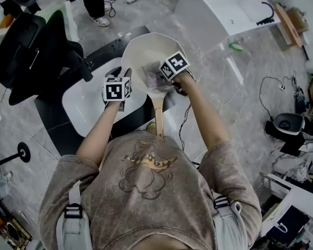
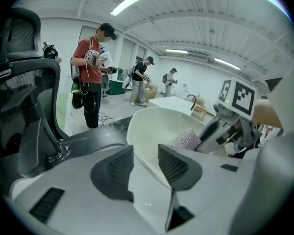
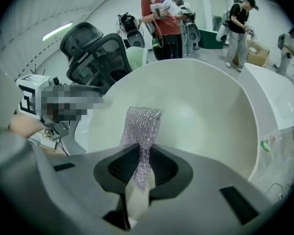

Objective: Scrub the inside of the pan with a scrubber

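Note:
A cream pan point(image 1: 141, 48) with a wooden handle point(image 1: 159, 116) stands on a white tabletop point(image 1: 83, 105). My right gripper point(image 1: 159, 79) reaches into the bowl and is shut on a silvery mesh scrubber point(image 1: 152, 76). In the right gripper view the scrubber point(image 3: 142, 124) sticks up from between the pinched jaws of the right gripper point(image 3: 143, 156), against the pan's inner wall point(image 3: 210, 106). My left gripper point(image 1: 124, 73) is at the pan's left rim. In the left gripper view its jaws point(image 2: 146, 164) straddle the rim point(image 2: 137, 146), one inside and one outside, without clearly pressing on it.
A black office chair point(image 1: 36, 56) stands close on the left of the table. A person point(image 1: 96, 4) stands beyond it, and others point(image 2: 139, 80) stand farther back. A white table point(image 1: 224, 9) is at the far right, with cables point(image 1: 271, 87) on the floor.

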Motion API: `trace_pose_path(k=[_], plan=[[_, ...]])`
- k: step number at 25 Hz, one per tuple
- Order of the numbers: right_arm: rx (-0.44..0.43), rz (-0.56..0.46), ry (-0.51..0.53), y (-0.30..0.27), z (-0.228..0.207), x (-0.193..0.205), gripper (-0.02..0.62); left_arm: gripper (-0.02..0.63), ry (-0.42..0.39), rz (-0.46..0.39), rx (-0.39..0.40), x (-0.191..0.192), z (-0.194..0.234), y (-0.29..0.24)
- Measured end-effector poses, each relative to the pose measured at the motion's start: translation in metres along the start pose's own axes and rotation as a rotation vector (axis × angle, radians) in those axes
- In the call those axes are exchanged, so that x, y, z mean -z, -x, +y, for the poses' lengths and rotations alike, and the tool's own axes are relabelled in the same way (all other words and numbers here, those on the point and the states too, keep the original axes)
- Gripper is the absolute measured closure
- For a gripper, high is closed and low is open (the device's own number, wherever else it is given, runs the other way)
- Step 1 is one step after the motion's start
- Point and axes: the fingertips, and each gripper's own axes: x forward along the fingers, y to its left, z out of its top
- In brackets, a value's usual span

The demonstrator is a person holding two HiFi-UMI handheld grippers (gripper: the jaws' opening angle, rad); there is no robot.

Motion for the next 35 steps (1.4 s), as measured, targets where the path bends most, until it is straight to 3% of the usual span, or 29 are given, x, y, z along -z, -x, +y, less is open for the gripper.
trace_pose_path(k=[5,13,19,22,26,35], plan=[[0.072,-0.213,-0.046,0.031,0.008,-0.005,0.514,0.584,-0.004,-0.036,0.053,-0.017,-0.013,0.030],[0.219,-0.663,-0.035,0.136,0.058,-0.016,0.514,0.589,-0.141,-0.187,0.164,-0.076,-0.059,0.102],[0.386,-0.972,0.041,0.211,0.096,-0.013,0.514,0.589,-0.281,-0.422,0.181,-0.105,-0.088,0.146],[0.460,-1.107,0.070,0.230,0.103,-0.008,0.514,0.589,-0.308,-0.528,0.198,-0.109,-0.097,0.156],[0.483,-1.182,0.036,0.231,0.099,0.001,0.514,0.589,-0.287,-0.572,0.216,-0.104,-0.101,0.155],[0.508,-1.202,-0.024,0.228,0.094,0.013,0.515,0.589,-0.240,-0.577,0.221,-0.092,-0.102,0.153]])
